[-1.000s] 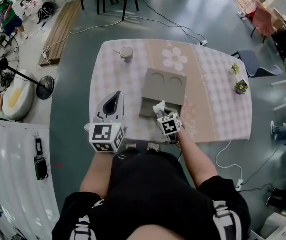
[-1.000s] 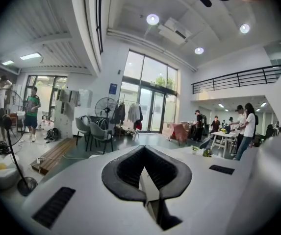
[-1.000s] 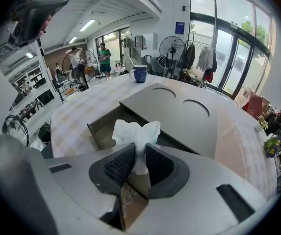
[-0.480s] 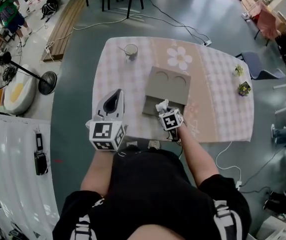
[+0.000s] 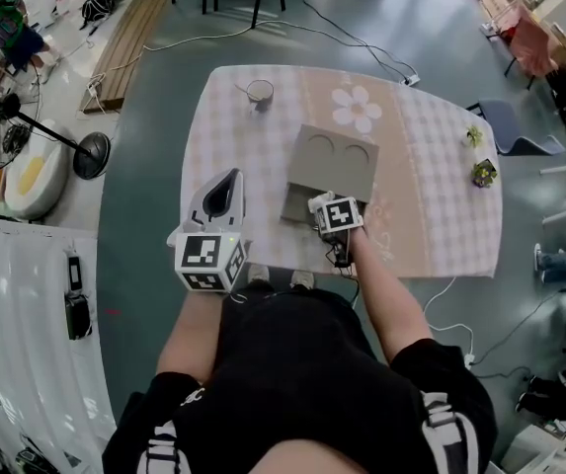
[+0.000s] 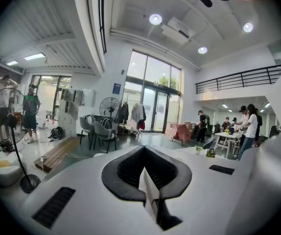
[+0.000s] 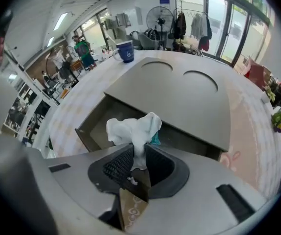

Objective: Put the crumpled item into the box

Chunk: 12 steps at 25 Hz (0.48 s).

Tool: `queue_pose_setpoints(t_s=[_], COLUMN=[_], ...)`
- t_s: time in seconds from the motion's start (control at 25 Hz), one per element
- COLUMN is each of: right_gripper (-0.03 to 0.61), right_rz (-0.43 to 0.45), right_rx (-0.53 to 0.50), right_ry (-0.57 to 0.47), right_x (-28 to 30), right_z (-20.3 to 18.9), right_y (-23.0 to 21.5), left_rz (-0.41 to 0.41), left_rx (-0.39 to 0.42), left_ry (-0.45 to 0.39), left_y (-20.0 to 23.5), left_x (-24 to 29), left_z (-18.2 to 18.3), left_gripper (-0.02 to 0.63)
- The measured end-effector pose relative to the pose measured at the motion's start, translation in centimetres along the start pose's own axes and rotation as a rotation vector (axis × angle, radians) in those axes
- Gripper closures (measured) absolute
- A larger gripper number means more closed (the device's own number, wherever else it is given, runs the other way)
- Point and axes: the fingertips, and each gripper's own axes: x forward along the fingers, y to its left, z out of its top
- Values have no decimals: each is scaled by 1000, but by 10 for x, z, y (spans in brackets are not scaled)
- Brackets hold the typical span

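Note:
A crumpled white tissue sticks up from my right gripper, its lower end still pinched between the jaws, which are opening. It hangs just over the open front of the grey cardboard box, whose flat lid has two round marks. In the head view the right gripper sits at the near edge of the box, with the tissue at its tip. My left gripper hovers over the table's left side, jaws together and nothing in them. The left gripper view shows its tips aimed at the room.
The table has a checked pink cloth with a flower print. A blue mug stands at its far left, the mug beyond the box. Two small plants sit at the right edge. A standing fan is on the floor at left.
My right gripper has carried the tissue forward from the table's near edge to the box opening. The left gripper has barely moved.

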Motion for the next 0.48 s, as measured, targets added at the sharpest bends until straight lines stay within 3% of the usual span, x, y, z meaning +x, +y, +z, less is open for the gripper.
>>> queue_pose_setpoints(t_s=[0.24, 0.48], right_gripper=[509, 509], right_rz=[3, -61], right_rx=[291, 370], right_ry=[37, 73], right_x=[-1, -5], right_z=[2, -4], right_y=[-9, -18], left_rz=[-6, -20], left_rx=[-1, -3], left_ry=[4, 6], left_y=[3, 1], left_x=[6, 10], left_z=[-1, -1], left_gripper=[618, 618])
